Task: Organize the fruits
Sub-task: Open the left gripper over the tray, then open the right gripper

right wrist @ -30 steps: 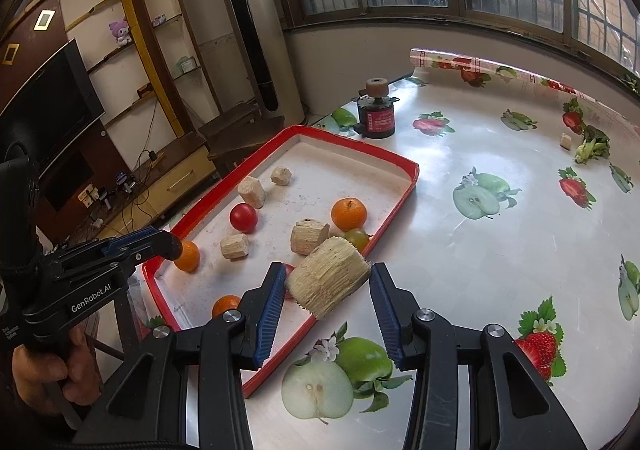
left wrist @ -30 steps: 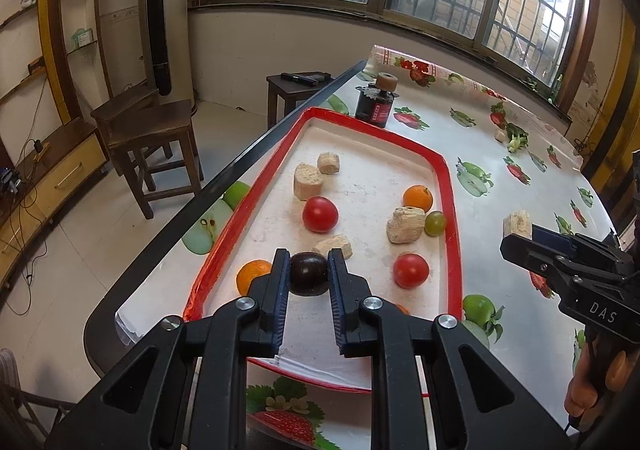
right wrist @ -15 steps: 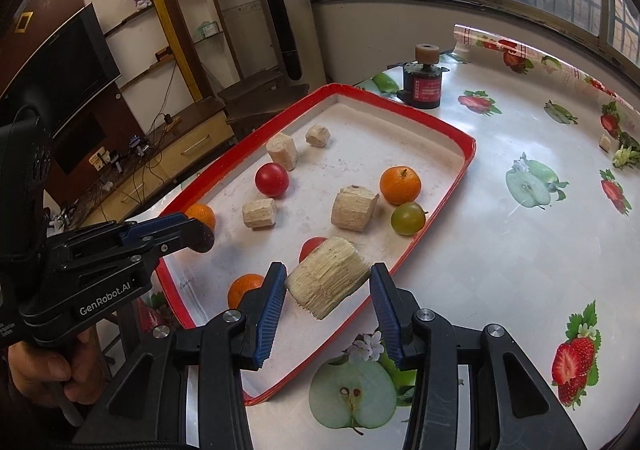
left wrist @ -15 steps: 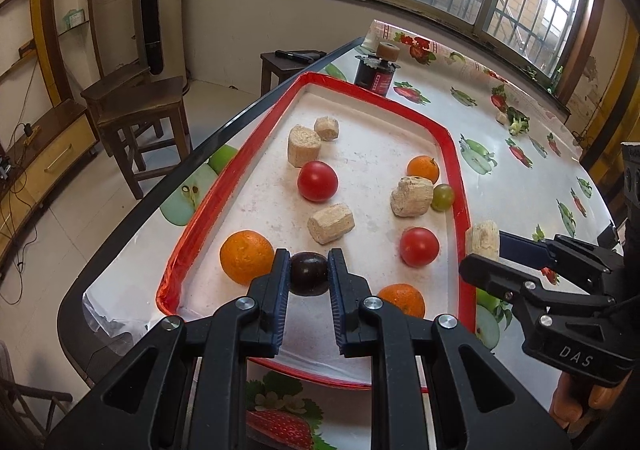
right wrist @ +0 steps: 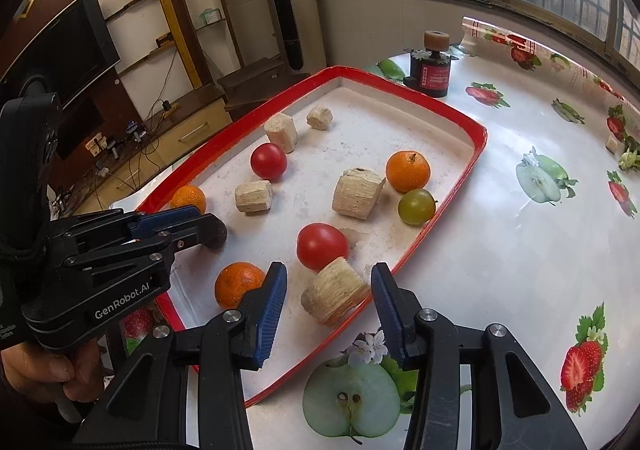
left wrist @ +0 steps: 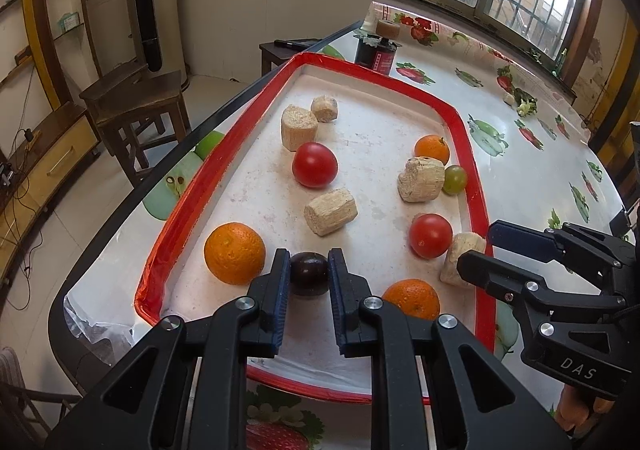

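Fruit-print table [right wrist: 520,250] fills the right half of the right wrist view; on it, running from centre toward the upper middle of both frames, lies the red-rimmed tray [left wrist: 478,206], which holds all the loose produce visible. Inside it, in the left wrist view: two tomatoes [left wrist: 314,165] at centre and centre right, three oranges [left wrist: 234,252] at lower left, lower centre and upper right, one green grape [left wrist: 455,179] against the right rim, and several pale cork-like chunks [left wrist: 330,211] scattered among them. Left gripper [left wrist: 309,278], lower centre, has its jaws pinched on a dark plum [left wrist: 309,274] held low over the tray's near end, beside the lower-left orange. Right gripper [right wrist: 329,292], lower centre of its own view, has jaws spread on either side of a pale chunk [right wrist: 335,296]; the chunk appears to rest just inside the tray's near rim, touching neither pad. Judged progress: the fruit is gathered in the tray but mixed by kind; the plum remains to be set down, and any grouping is not yet evident.
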Motion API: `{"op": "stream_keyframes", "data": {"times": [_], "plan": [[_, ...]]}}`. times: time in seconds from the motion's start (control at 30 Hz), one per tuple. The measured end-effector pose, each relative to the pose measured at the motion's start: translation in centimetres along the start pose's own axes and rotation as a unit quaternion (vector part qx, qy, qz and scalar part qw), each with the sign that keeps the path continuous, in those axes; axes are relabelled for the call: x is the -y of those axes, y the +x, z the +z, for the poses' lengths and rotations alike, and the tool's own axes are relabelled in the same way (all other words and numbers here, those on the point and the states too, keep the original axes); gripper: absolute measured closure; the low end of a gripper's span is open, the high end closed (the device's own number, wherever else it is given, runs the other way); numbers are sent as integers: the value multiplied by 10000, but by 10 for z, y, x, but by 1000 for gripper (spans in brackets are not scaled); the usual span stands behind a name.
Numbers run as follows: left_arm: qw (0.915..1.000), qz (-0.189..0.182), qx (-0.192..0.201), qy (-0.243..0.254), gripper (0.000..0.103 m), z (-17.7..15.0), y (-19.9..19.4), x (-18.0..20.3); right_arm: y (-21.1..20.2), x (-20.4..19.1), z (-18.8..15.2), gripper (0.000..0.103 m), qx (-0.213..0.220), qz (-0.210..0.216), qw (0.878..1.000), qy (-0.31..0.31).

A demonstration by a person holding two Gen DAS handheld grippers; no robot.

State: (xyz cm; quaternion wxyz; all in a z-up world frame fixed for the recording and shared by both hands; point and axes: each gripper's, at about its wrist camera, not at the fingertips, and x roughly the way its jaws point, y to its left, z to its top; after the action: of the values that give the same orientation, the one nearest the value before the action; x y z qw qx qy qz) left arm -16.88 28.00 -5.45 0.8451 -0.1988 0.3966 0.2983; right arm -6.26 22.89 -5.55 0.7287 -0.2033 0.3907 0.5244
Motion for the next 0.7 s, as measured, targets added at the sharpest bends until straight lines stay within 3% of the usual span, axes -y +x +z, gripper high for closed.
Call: {"op": "stream_keyframes", "data": {"times": [0.43, 0.57, 0.7], "plan": [[10000, 84, -27, -4, 83, 1, 0, -1, -2, 6, 0, 59, 16, 32, 9999, 104], [9999, 121, -45, -63, 61, 1, 0, 0, -10, 10, 0, 59, 101, 15, 9998, 176], [9998, 220, -22, -18, 57, -1, -6, 2, -21, 15, -1, 58, 184, 6, 9996, 209]]}}
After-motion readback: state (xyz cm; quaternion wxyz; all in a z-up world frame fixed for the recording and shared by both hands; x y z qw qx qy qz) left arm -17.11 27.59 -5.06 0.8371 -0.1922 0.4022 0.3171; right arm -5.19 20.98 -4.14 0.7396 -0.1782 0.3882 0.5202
